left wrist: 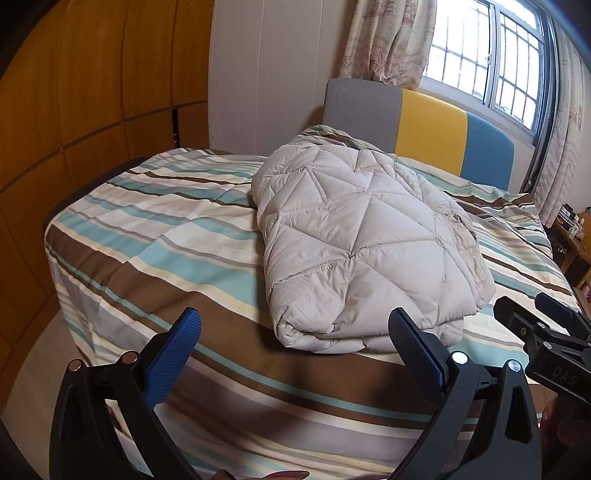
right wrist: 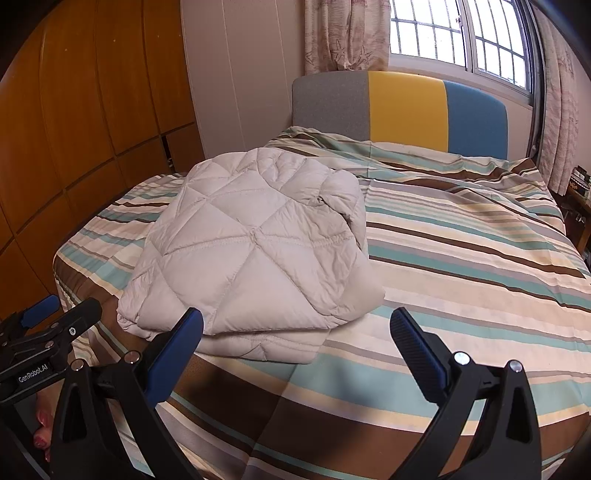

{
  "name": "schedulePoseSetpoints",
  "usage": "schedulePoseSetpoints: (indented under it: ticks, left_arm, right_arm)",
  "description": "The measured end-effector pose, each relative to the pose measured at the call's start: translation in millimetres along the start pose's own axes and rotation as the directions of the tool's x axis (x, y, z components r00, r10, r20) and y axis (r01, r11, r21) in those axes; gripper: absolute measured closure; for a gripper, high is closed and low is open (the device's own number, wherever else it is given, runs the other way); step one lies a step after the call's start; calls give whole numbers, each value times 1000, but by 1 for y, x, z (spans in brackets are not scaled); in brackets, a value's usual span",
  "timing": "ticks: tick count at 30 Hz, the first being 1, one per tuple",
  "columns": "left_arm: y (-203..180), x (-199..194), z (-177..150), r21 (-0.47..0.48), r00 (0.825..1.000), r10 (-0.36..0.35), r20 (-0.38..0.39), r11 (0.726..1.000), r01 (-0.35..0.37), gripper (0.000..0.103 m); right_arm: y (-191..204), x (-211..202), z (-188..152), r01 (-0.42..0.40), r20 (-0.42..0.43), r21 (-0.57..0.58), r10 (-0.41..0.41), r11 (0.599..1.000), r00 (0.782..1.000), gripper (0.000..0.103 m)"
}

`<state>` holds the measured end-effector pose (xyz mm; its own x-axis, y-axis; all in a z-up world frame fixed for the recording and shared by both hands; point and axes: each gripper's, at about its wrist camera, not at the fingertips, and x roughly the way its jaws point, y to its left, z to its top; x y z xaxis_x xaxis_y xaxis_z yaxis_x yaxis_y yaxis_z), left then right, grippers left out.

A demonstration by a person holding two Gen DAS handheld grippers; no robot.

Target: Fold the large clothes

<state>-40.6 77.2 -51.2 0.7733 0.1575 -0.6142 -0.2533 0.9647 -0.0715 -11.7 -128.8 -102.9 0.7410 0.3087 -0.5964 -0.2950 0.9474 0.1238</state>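
Observation:
A pale grey quilted down jacket (left wrist: pixel 362 243) lies folded into a thick bundle on the striped bed (left wrist: pixel 155 236). It also shows in the right wrist view (right wrist: pixel 251 251). My left gripper (left wrist: pixel 295 325) is open and empty, held just short of the bundle's near edge. My right gripper (right wrist: pixel 295 325) is open and empty, its left finger near the bundle's near right corner. The right gripper (left wrist: pixel 550 310) also shows at the right edge of the left wrist view, and the left gripper (right wrist: pixel 62 310) at the left edge of the right wrist view.
The striped cover (right wrist: pixel 461 258) spreads across the whole bed. A grey, yellow and blue headboard (right wrist: pixel 402 110) stands at the far end under a barred window (right wrist: pixel 458 33). Wooden wardrobes (left wrist: pixel 92 92) line the left side. A small cluttered table (left wrist: pixel 576 236) stands at the right.

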Motion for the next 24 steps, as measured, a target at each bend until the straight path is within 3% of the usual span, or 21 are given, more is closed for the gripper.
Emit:
schedulePoseSetpoints:
  ticks: [24]
  left_arm:
    - [1, 3, -4, 9, 1000, -5, -11, 1000, 5, 3]
  right_arm:
    - [-1, 2, -3, -9, -14, 3, 9, 1000, 1000, 2]
